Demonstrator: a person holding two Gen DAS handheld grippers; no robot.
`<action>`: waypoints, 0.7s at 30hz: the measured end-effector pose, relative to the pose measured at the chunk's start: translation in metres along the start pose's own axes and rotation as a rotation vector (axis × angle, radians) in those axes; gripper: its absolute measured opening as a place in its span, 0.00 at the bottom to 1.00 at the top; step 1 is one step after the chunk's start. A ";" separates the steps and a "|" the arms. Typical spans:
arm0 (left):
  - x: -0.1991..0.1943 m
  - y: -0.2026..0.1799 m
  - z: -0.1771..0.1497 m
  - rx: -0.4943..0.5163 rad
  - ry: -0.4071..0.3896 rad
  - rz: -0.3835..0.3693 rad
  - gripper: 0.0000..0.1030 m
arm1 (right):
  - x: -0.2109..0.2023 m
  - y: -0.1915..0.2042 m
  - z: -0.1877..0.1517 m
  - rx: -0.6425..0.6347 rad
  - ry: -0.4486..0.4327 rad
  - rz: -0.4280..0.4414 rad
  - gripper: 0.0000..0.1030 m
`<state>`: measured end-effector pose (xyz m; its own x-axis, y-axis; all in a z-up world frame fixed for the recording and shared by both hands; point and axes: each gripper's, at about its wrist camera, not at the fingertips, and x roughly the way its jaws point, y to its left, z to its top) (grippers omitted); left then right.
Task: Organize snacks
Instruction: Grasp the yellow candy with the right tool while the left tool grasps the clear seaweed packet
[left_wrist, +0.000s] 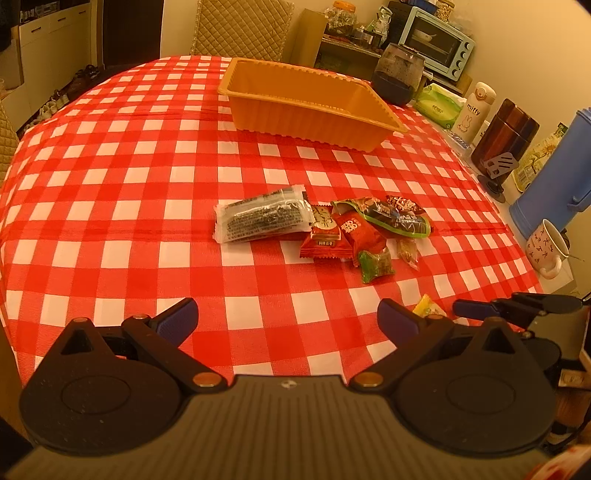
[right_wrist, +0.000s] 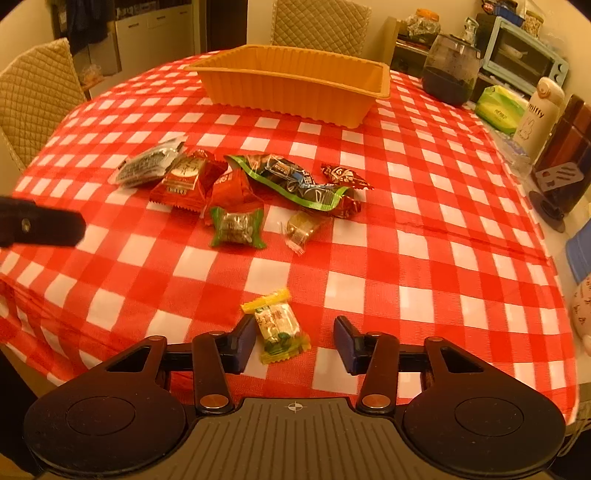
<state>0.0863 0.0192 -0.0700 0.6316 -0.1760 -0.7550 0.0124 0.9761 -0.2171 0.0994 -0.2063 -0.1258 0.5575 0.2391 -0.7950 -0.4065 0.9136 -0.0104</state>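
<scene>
An orange ribbed plastic tray (left_wrist: 288, 114) (right_wrist: 280, 94) stands empty at the far middle of the red-and-white checked table. Several wrapped snacks lie in a heap mid-table: a clear packet with dark print (left_wrist: 258, 219) (right_wrist: 147, 164), red packets (left_wrist: 325, 236) (right_wrist: 184, 182), a green-edged bag (left_wrist: 391, 216) (right_wrist: 295, 181), a small green candy (left_wrist: 375, 264) (right_wrist: 238, 226). A yellow-green candy (right_wrist: 279, 326) lies apart near the front edge, between my right gripper's open fingers. My right gripper (right_wrist: 294, 341) is open around it. My left gripper (left_wrist: 288, 319) is open and empty above the table's near side.
Along the right edge stand a dark glass jar (left_wrist: 397, 74), tissue pack (left_wrist: 439, 105), white Miffy bottle (left_wrist: 472, 110), brown canister (left_wrist: 504, 140), blue jug (left_wrist: 557, 177) and a mug (left_wrist: 546, 251). A toaster oven (left_wrist: 439, 40) sits behind. Quilted chairs (right_wrist: 35, 99) stand at the far and left sides.
</scene>
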 end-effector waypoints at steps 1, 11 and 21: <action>0.001 0.001 -0.001 -0.001 0.003 -0.001 0.99 | -0.001 0.001 0.001 -0.001 -0.001 0.008 0.37; 0.006 0.003 0.001 0.033 0.004 -0.005 0.97 | -0.008 0.006 0.001 0.036 -0.045 0.006 0.22; 0.035 -0.002 0.035 0.364 -0.035 0.030 0.82 | -0.020 -0.003 0.014 0.125 -0.106 0.018 0.22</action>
<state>0.1359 0.0157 -0.0741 0.6619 -0.1479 -0.7348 0.2645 0.9634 0.0443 0.0999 -0.2096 -0.1012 0.6270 0.2835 -0.7256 -0.3275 0.9410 0.0847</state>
